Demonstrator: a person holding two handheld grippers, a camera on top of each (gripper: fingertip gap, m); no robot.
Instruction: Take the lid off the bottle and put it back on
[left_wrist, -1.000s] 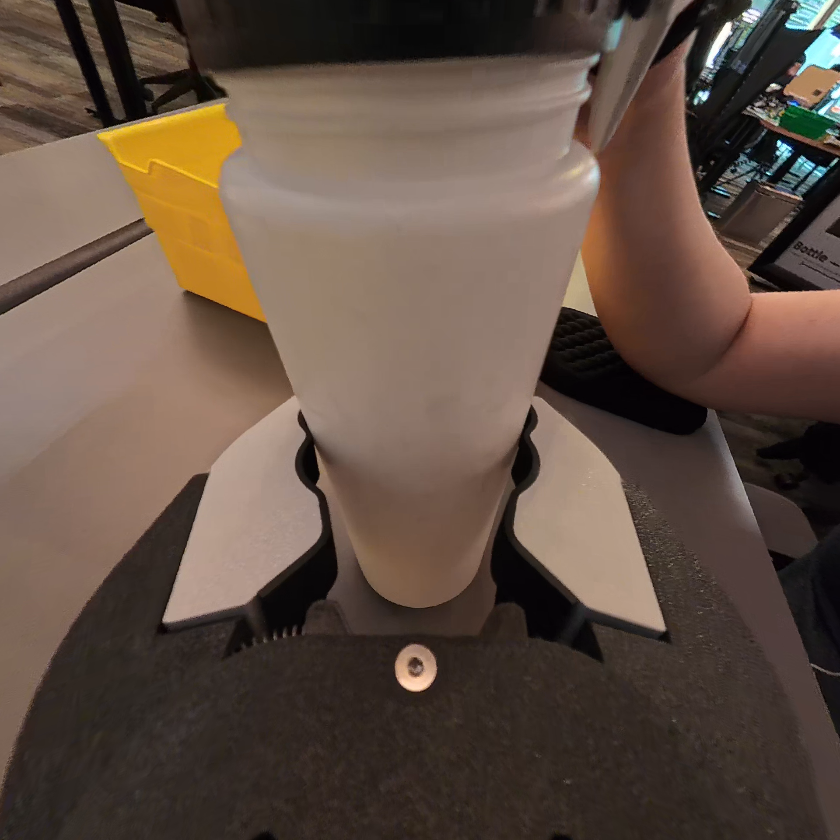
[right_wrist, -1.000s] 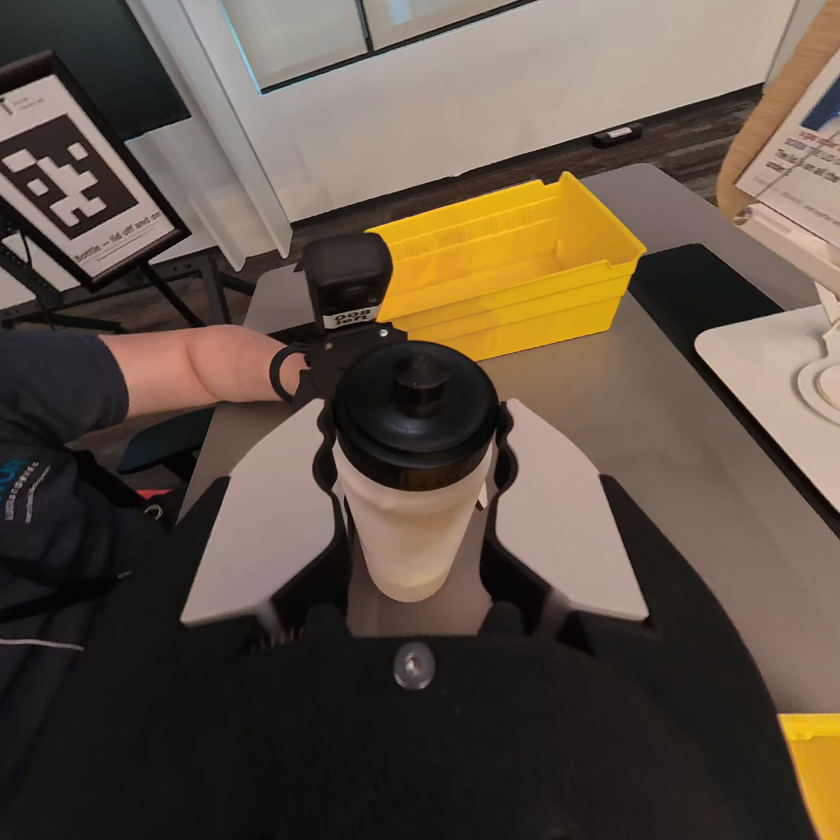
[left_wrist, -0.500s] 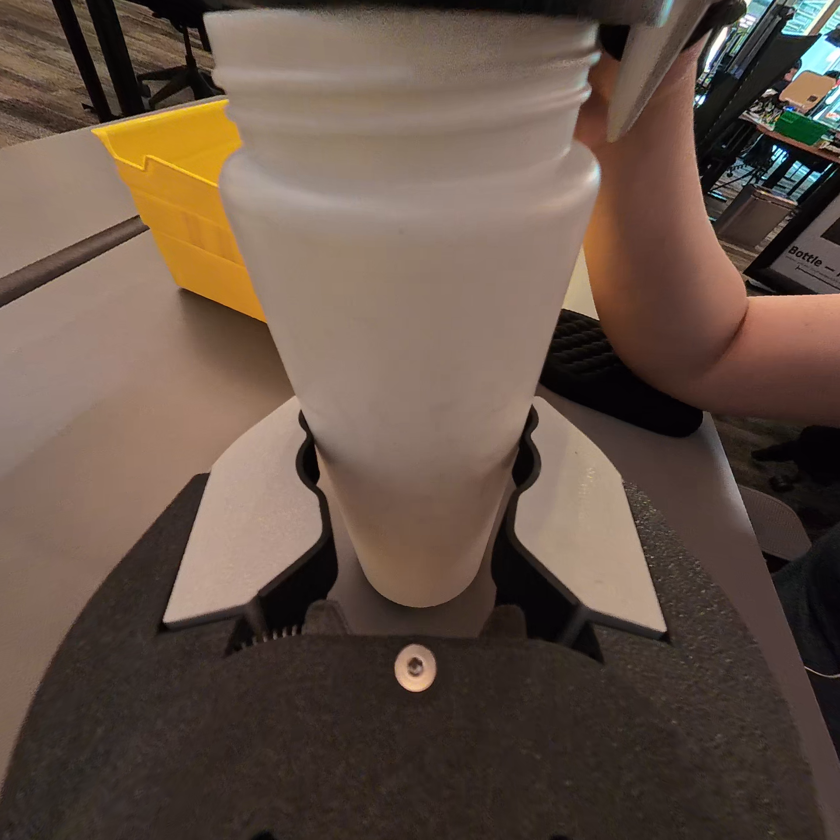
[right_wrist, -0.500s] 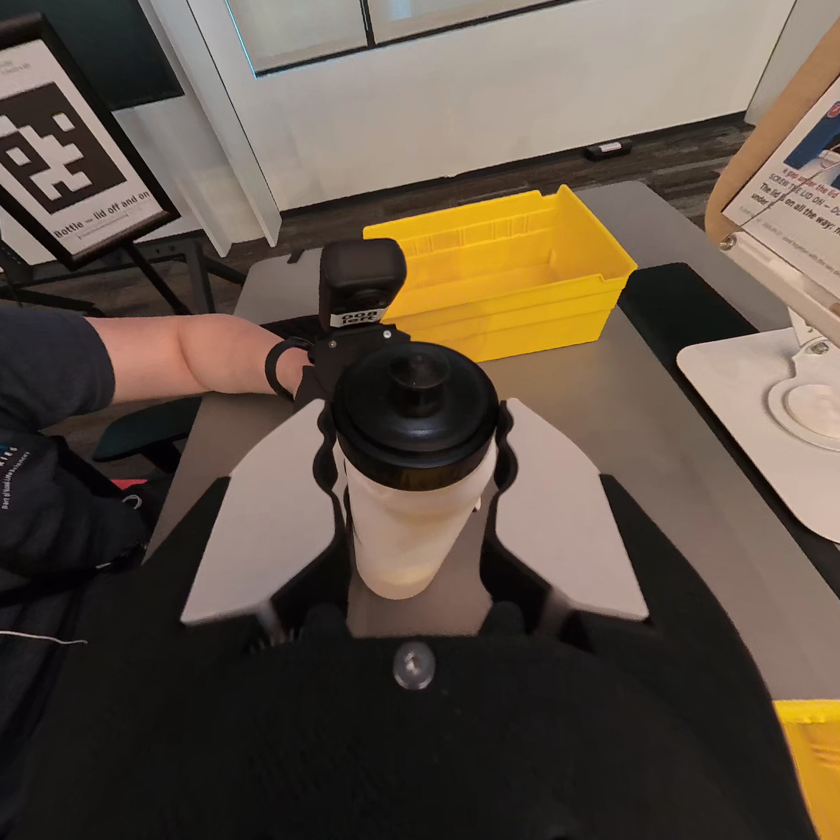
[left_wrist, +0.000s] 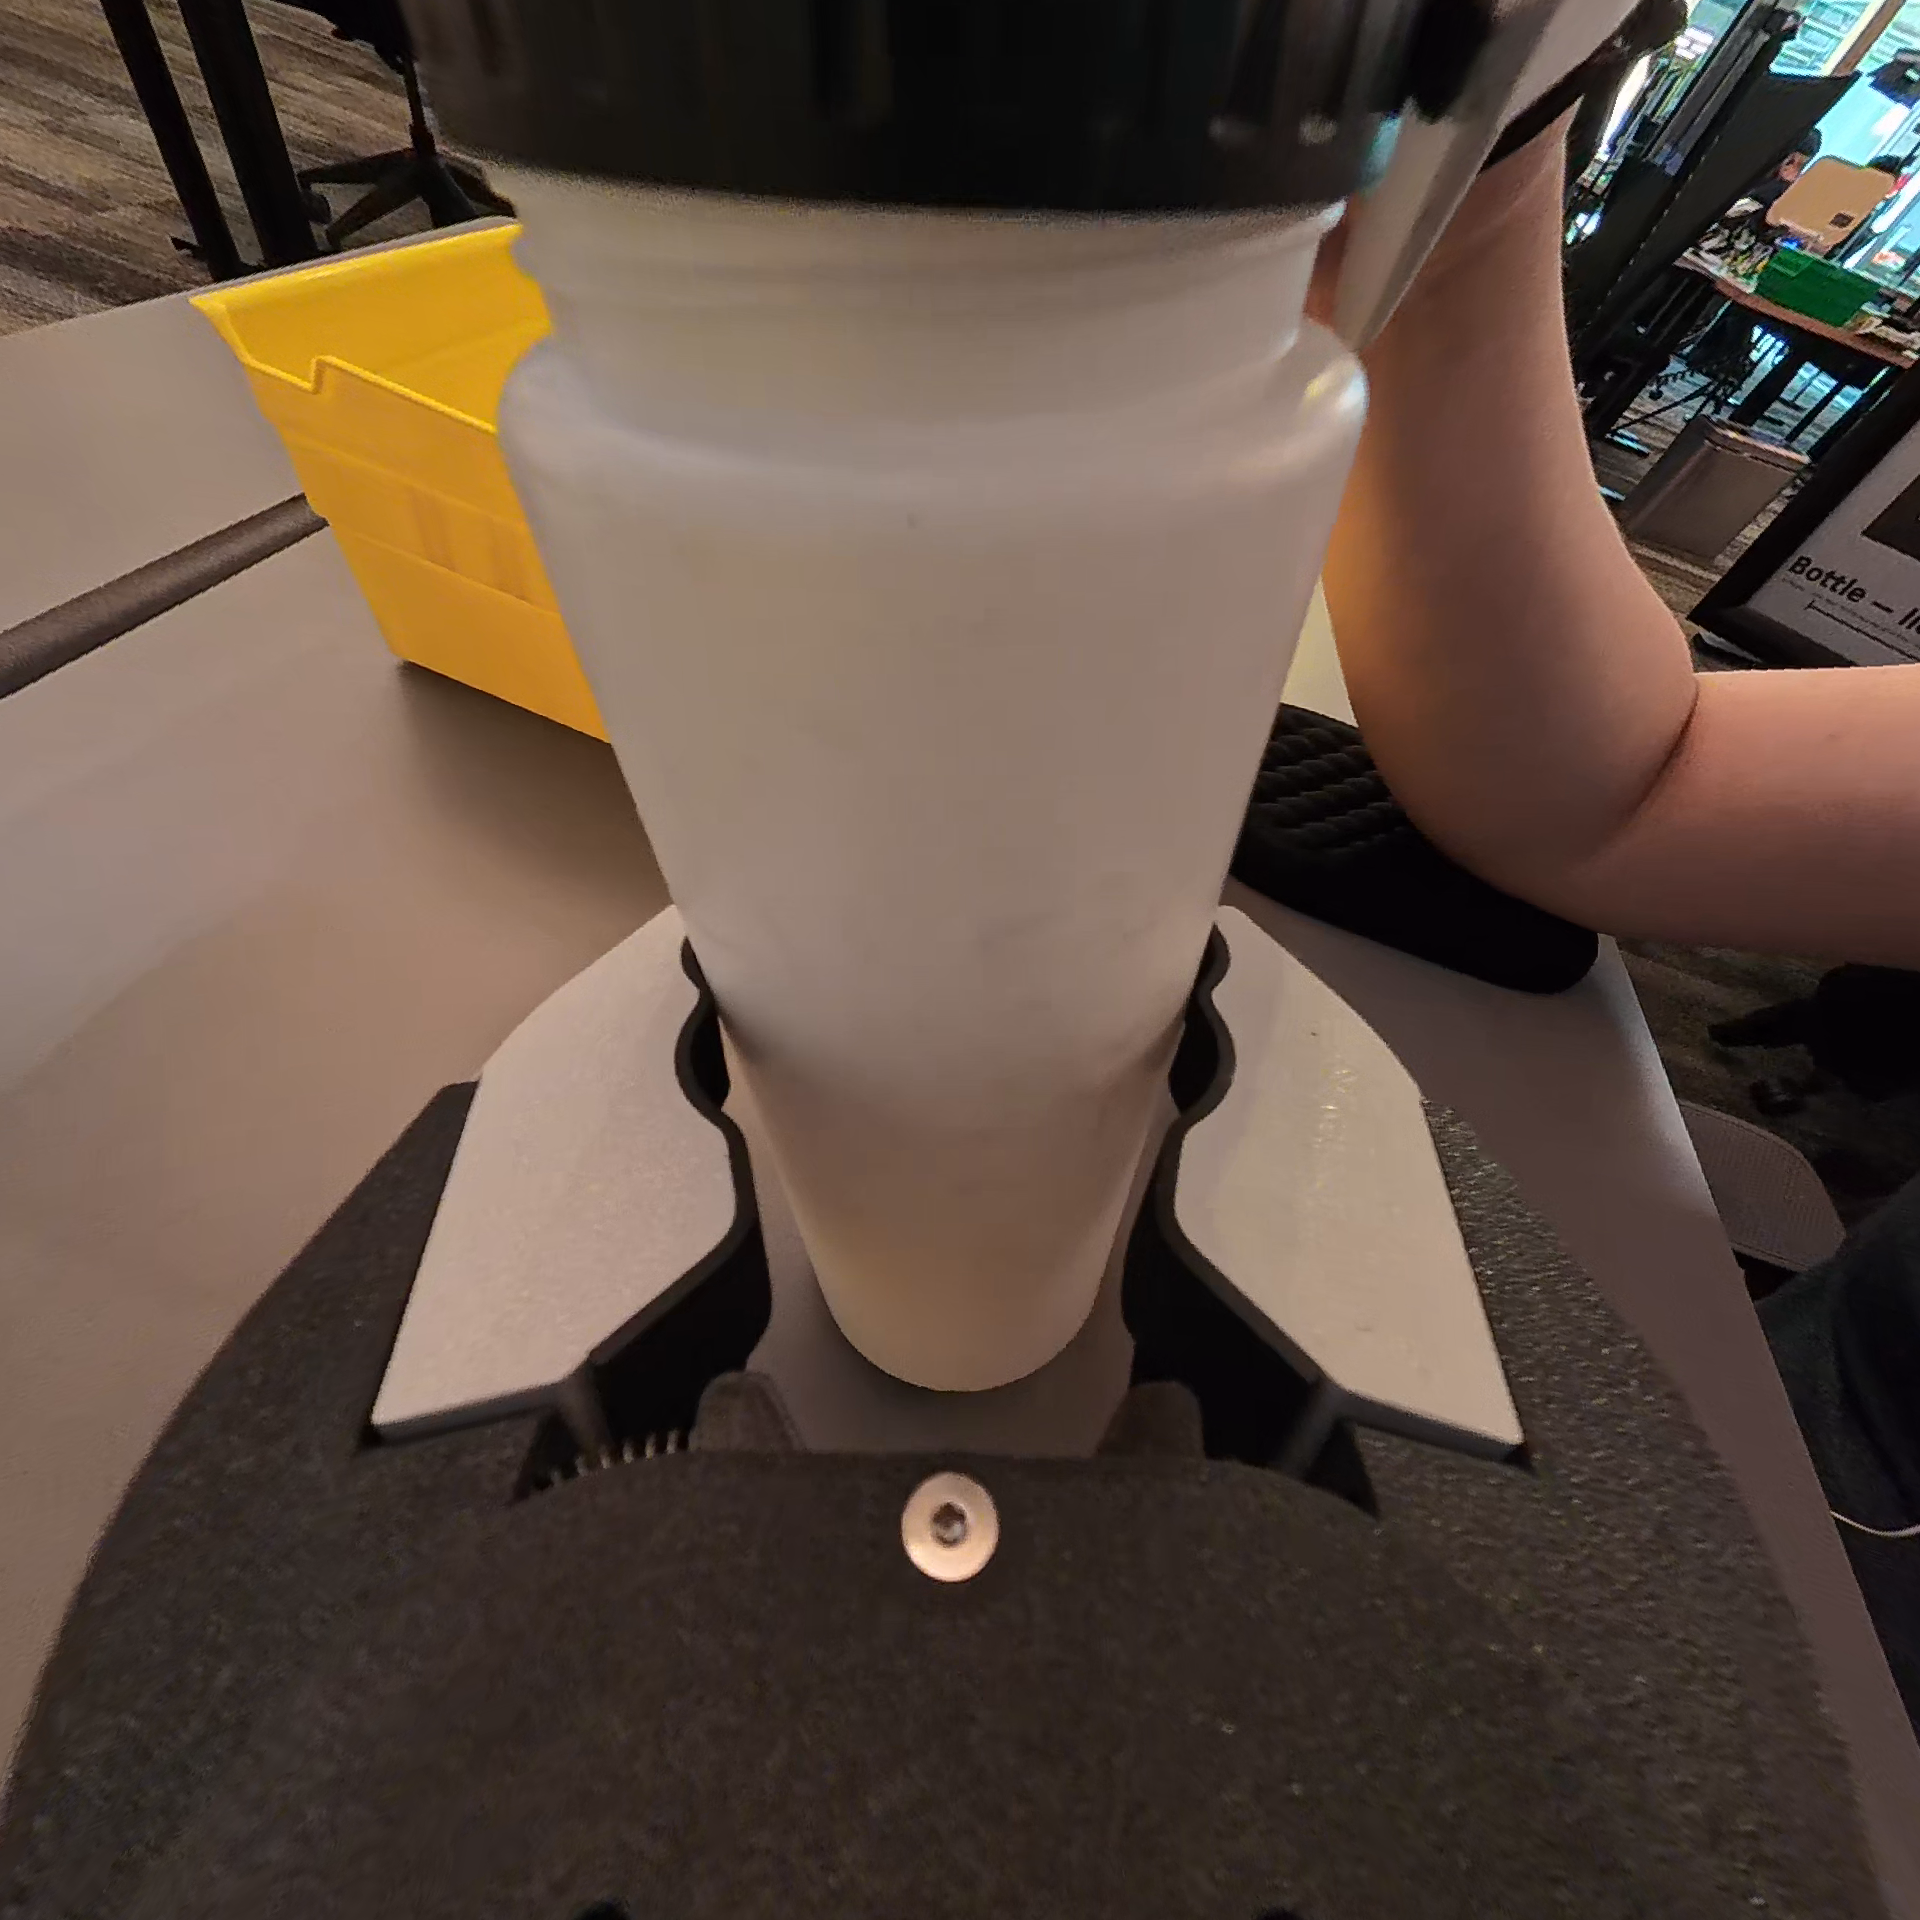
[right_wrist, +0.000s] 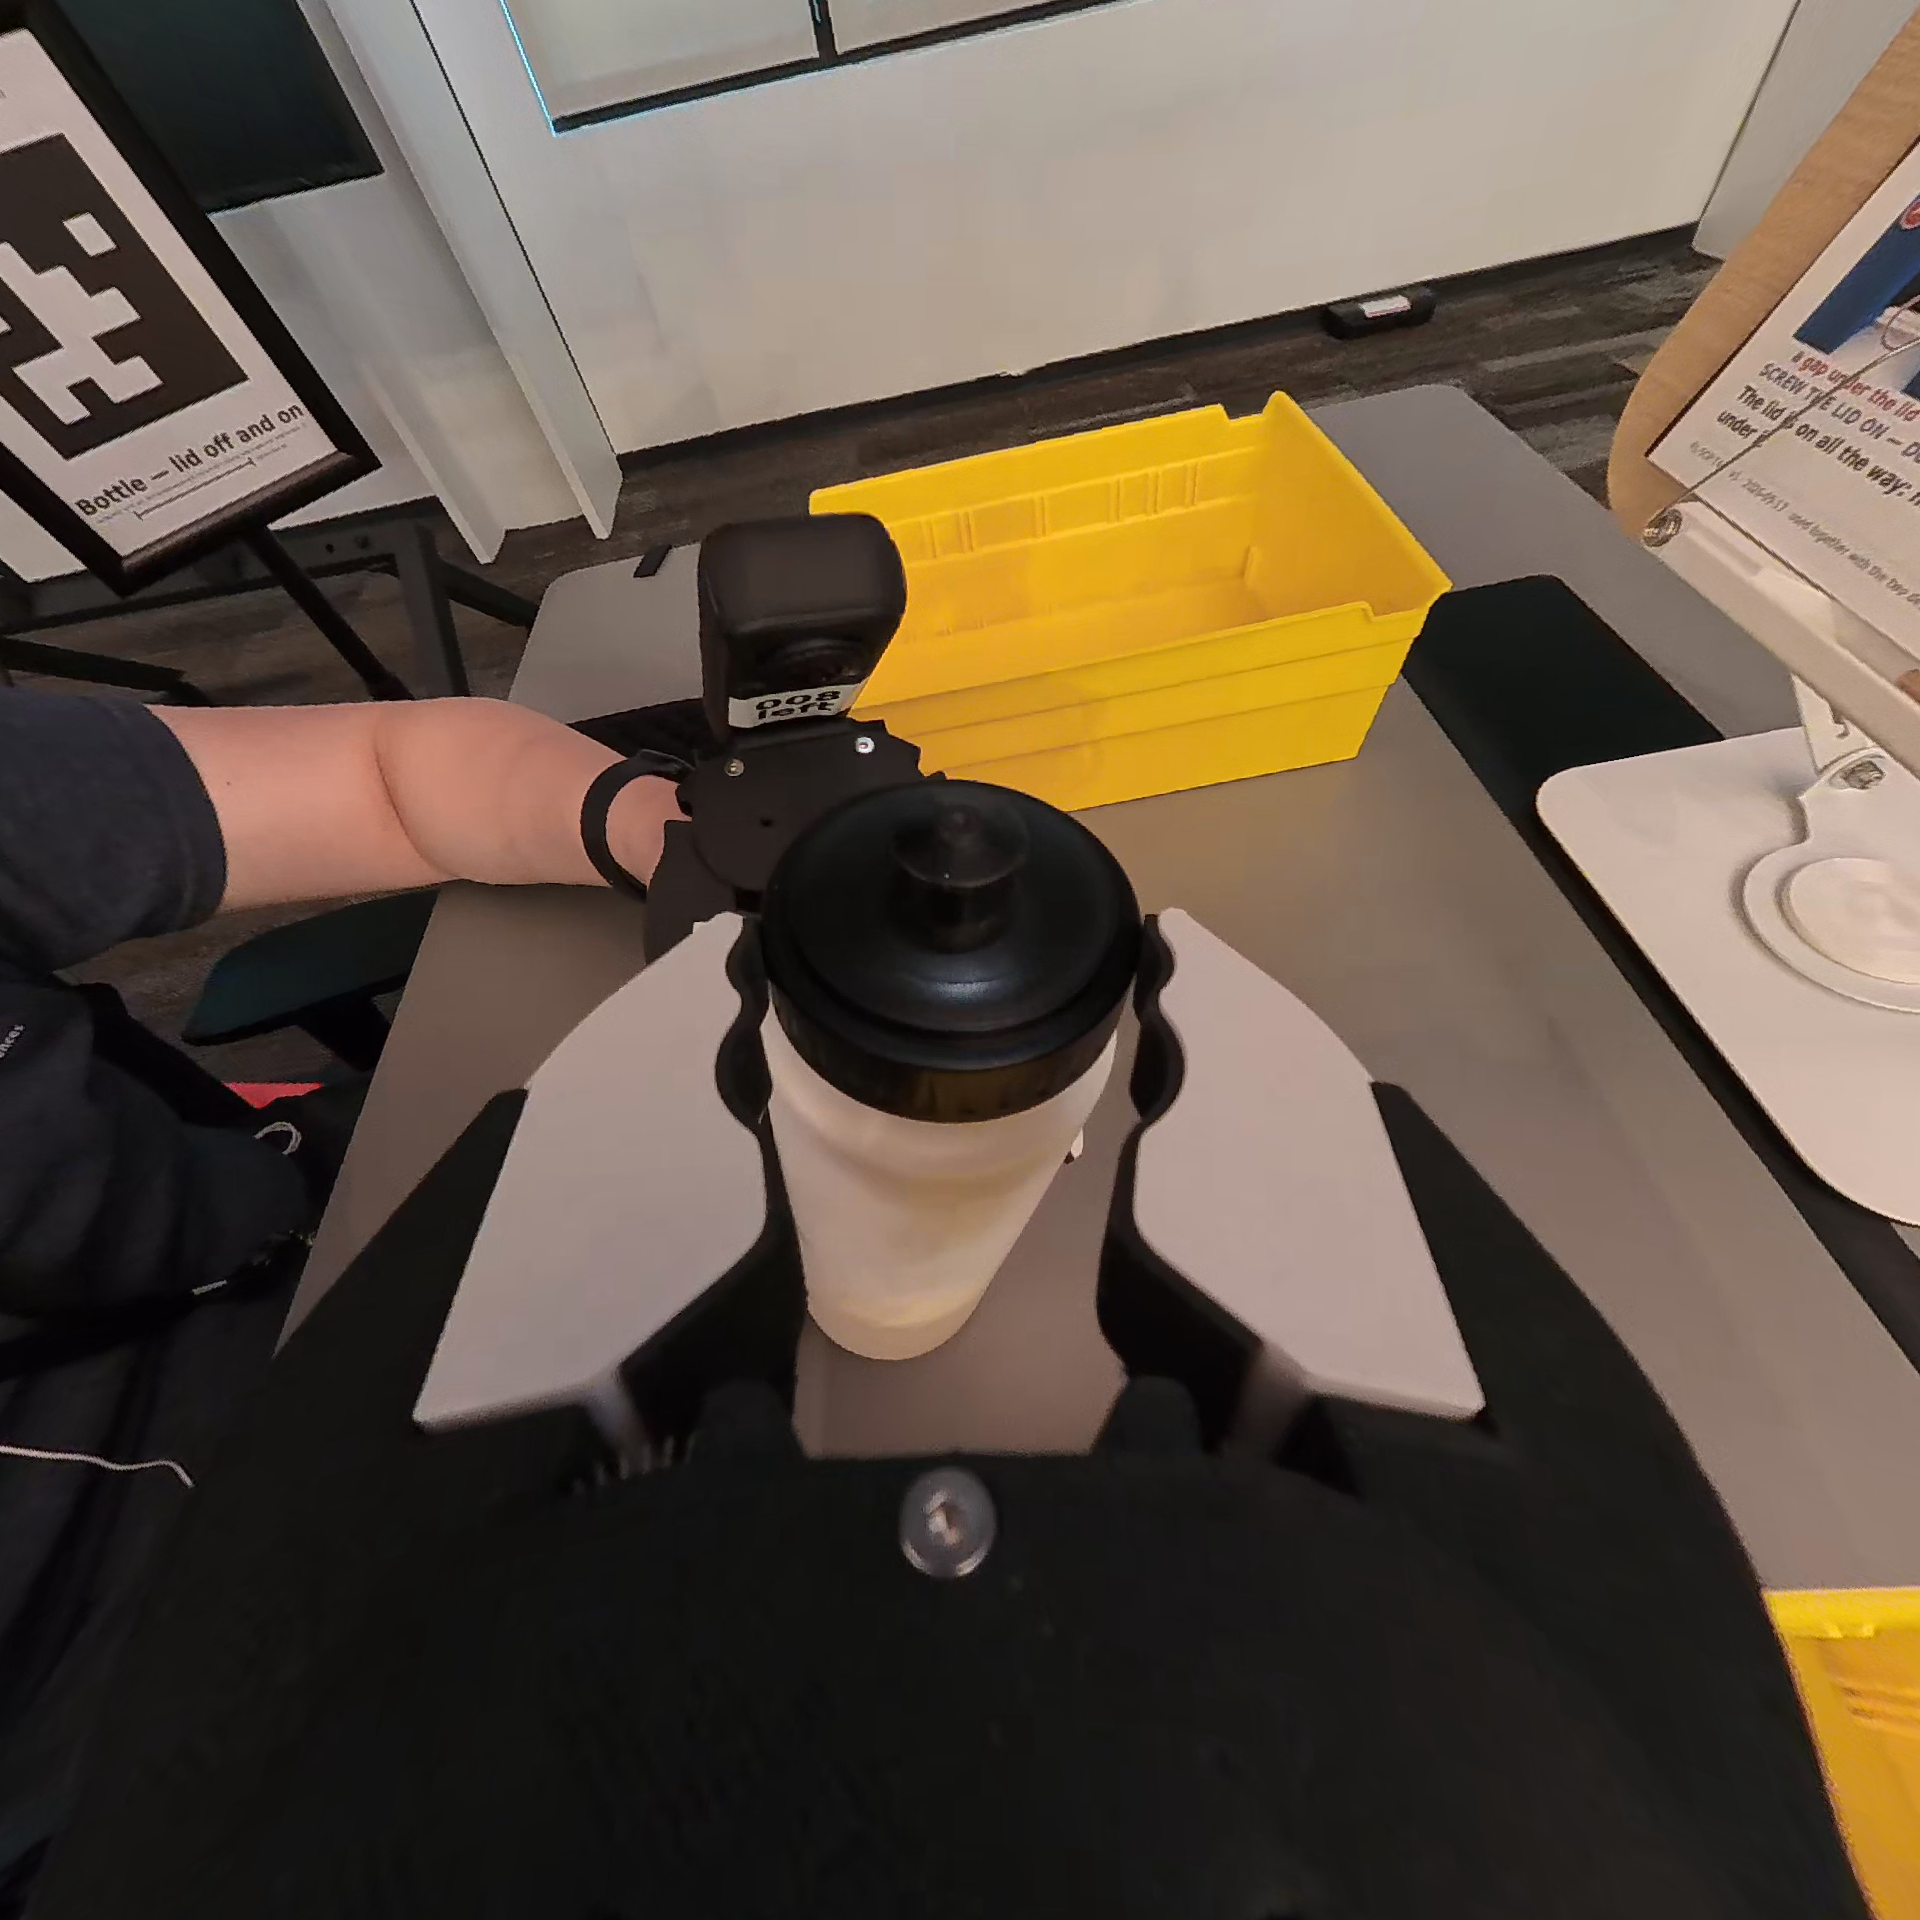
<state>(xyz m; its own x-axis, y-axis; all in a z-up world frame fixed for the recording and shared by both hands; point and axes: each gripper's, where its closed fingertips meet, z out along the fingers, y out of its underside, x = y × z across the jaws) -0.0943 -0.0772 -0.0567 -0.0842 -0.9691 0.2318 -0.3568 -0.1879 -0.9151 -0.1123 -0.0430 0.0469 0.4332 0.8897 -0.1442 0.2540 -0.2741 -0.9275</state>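
Bottle (left_wrist: 935, 727) sits clamped in our left gripper (left_wrist: 951, 1049); right gripper (right_wrist: 948, 1029) clamps the lid (right_wrist: 951, 966), which we judge not fully screwed.

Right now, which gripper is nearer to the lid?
Right. The right gripper clamps the black lid from both sides. The left gripper holds the bottle low on its body, well below the lid.

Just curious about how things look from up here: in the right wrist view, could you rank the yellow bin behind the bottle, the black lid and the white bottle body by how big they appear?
1. yellow bin, largest although farthest away.
2. black lid.
3. white bottle body, partly hidden under the lid.

The lid sits nearer the camera, so the order of lid and body is unsure.
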